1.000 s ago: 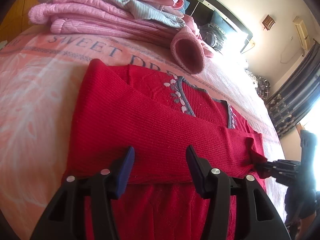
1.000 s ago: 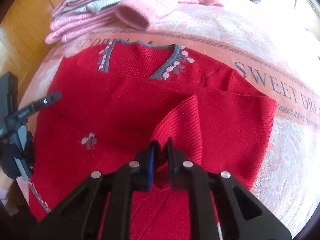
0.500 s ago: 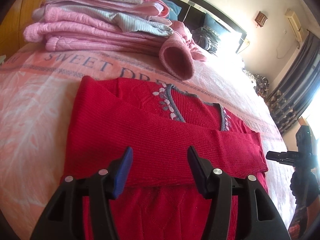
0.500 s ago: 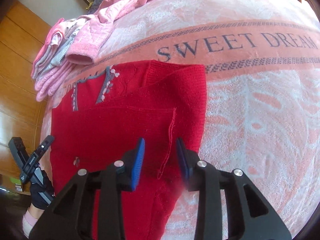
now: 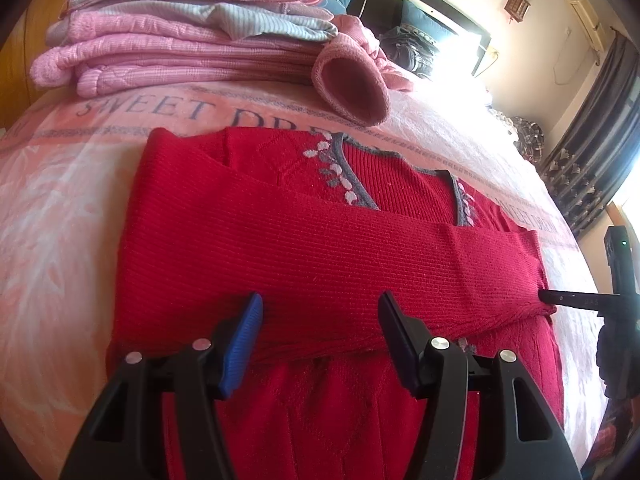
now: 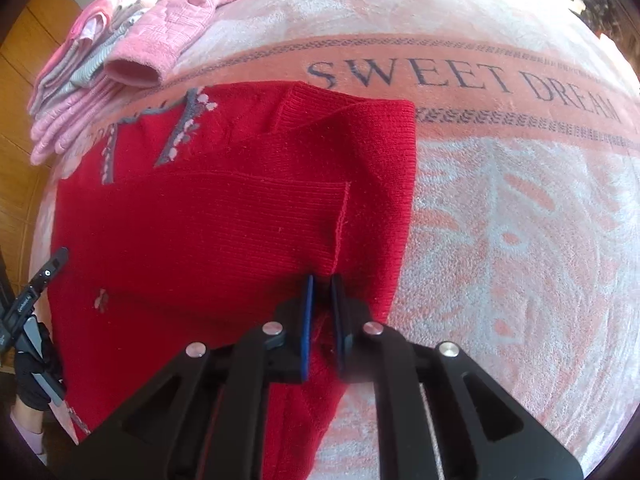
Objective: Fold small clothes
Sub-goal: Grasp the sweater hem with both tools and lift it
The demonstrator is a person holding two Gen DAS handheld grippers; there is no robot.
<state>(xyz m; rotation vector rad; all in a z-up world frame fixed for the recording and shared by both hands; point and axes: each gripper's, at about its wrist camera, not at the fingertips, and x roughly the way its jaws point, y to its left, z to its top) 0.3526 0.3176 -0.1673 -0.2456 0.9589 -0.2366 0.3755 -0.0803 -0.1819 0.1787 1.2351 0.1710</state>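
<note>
A red sweater (image 5: 328, 256) lay flat on the bed (image 6: 520, 208), near the edge where I stood, its grey neckline turned toward the band of the blanket (image 5: 60, 184) that read "SWEET DREAM". Both sleeves were folded across the chest, one over the other. My left tongs (image 5: 320, 336) hovered just above the folded sleeve with the jaws spread wide — they held nothing, and the red knit showed freely between the two fingers. My right tongs (image 6: 322, 312) were closed on the red knit at the sweater's right side, where the sleeve cuff ended; a small ridge of cloth stood up between the pads. In the left wrist view, the tip of the right tongs touched the sleeve end at the far side of the sweater.

Beyond the sweater, toward the far edge of the bed, a pile of folded pink clothes (image 5: 172, 44) rested — one loose pink sleeve (image 5: 352, 84) hung down from it, with its open cuff near the sweater's neckline but not touching it.
</note>
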